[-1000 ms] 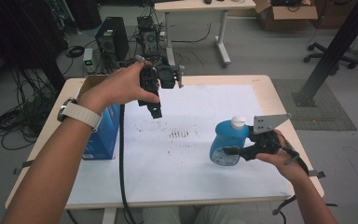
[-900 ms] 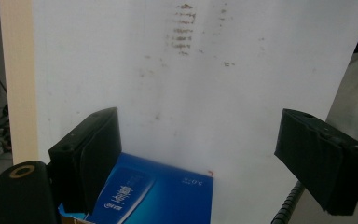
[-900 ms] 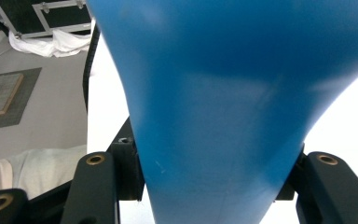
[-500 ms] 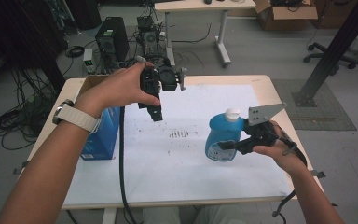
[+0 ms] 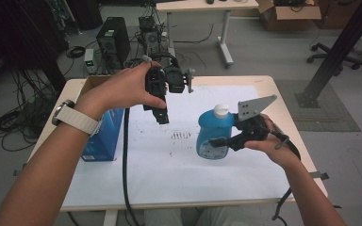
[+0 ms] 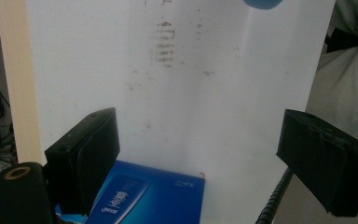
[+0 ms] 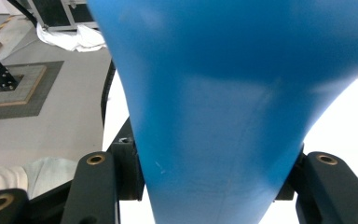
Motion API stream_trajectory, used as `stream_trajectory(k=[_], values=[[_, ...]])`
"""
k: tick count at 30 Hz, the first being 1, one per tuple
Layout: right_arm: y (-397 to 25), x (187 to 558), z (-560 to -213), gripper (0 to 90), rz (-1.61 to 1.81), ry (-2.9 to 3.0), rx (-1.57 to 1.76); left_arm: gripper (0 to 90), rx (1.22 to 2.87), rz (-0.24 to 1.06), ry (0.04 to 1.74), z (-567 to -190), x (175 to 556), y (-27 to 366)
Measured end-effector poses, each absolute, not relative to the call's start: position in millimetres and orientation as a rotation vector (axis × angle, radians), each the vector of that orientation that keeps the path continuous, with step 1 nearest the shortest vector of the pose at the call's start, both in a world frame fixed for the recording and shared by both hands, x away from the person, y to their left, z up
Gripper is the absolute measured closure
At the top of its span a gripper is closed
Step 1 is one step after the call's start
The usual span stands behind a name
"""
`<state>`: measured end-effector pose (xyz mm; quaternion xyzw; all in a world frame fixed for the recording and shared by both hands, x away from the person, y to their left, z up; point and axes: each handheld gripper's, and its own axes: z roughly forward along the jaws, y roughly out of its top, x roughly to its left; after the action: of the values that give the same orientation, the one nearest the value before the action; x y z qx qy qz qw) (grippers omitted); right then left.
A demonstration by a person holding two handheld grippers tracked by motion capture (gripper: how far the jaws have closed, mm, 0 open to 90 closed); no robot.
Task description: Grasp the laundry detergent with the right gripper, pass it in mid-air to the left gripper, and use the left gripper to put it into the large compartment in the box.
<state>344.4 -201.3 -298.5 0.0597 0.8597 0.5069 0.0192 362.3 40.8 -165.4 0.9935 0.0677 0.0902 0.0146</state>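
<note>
Right gripper (image 5: 224, 141) is clamped on the blue bottle (image 5: 213, 133), upright over the desk's (image 5: 283, 117) right half, though whether it touches down is hard to tell. Left gripper (image 5: 162, 117) hangs high, jaws wide apart, above the blue box (image 6: 144, 196).

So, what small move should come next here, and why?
Probably carry the blue bottle further left toward the open left gripper. The right gripper is shut on the bottle's lower body, while the left one hangs empty above the white sheet, beside the blue box.
</note>
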Motion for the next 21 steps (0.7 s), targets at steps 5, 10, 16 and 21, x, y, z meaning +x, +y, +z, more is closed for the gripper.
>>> stream_trajectory(k=[5, 10, 16, 21], values=[[-195, 347, -298, 44.2, 1.573, 2.672, 0.171, 13.2, 3.090, 0.273, 0.197, -165, 360, 39], [-187, 350, -296, 44.2, 1.561, 2.677, 0.151, 13.3, 3.095, 0.269, 0.168, -164, 356, 35], [-175, 352, -295, 44.2, 1.549, 2.682, 0.116, 13.3, 3.091, 0.241, 0.134, -163, 352, 28], [-165, 354, -294, 44.2, 1.559, 2.686, 0.093, 13.3, 3.075, 0.211, 0.111, -161, 349, 25]])
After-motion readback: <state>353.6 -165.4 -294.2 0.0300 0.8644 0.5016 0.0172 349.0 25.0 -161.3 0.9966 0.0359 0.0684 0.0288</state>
